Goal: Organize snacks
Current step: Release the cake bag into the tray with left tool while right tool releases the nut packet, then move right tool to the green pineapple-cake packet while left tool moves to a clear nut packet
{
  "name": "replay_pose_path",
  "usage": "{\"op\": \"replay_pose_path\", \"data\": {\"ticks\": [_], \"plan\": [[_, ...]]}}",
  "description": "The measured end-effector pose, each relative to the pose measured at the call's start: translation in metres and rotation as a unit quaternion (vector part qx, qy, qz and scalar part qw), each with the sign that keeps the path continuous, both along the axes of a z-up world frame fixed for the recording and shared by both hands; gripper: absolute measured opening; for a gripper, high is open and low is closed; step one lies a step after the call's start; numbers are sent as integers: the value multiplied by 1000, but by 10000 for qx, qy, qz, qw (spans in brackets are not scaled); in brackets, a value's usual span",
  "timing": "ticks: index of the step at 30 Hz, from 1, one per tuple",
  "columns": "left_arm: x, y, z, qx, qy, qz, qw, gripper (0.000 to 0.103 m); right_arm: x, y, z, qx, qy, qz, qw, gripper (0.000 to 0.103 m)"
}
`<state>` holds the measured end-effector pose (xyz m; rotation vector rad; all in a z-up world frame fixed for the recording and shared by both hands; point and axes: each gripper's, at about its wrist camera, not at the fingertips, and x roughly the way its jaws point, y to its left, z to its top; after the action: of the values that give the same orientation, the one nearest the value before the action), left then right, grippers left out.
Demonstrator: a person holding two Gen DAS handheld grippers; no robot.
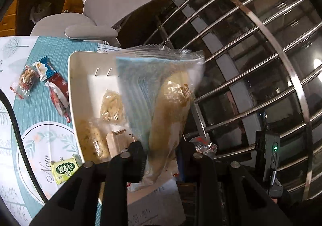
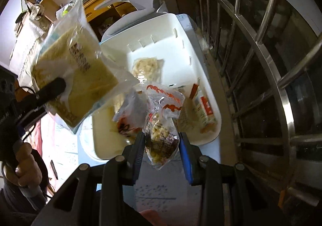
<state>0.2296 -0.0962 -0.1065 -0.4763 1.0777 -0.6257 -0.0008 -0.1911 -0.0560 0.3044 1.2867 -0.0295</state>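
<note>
Left gripper (image 1: 161, 149): you are gripping a clear bread bag (image 1: 161, 89); print unreadable
Right gripper (image 2: 162, 141): you are clamping a snack packet (image 2: 161, 135); red lettering unreadable

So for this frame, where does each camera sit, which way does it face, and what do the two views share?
Left wrist: on the left gripper, looking down its fingers at the flat snack bag between them, over the white tray; only its fingers show.
Right wrist: on the right gripper, facing steeply down at the clear snack packet it holds; a hand shows.
Shared: tray, flat bag, window grille.
</note>
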Motion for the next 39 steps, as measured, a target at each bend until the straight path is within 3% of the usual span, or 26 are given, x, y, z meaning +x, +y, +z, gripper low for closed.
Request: {"op": "replay_pose_path", "data": {"ticks": [1, 2, 3, 6, 13, 16, 29, 39], "plan": [[2, -3, -1, 76, 30, 1, 10000, 45, 2, -4, -2, 31, 14, -42, 10000, 35], [3, -6, -3, 183, 69, 54, 9998, 66, 3, -8, -5, 95, 21, -97, 9999, 35], [2, -7, -4, 228, 86, 81, 9997, 73, 4, -11, -6, 176, 21, -138, 9997, 36], [0, -7, -7, 205, 171, 148, 9995, 74, 6, -19, -9, 282, -5, -214, 9994, 51], [-13, 6, -18, 511, 421, 317, 9973, 74, 3, -13, -11, 401, -82, -160, 9990, 53], [-25, 17, -25, 571, 495, 414, 9963, 74, 1, -9, -12, 442, -90, -162, 9989, 61], [-78, 91, -54, 792, 1043, 811, 9881, 75, -19, 44, -6, 274, -149, -140, 9994, 62], [-93, 163, -44, 1149, 998, 648, 9862, 79, -35, 114, -2, 173, -154, -487, 9985, 62]]}}
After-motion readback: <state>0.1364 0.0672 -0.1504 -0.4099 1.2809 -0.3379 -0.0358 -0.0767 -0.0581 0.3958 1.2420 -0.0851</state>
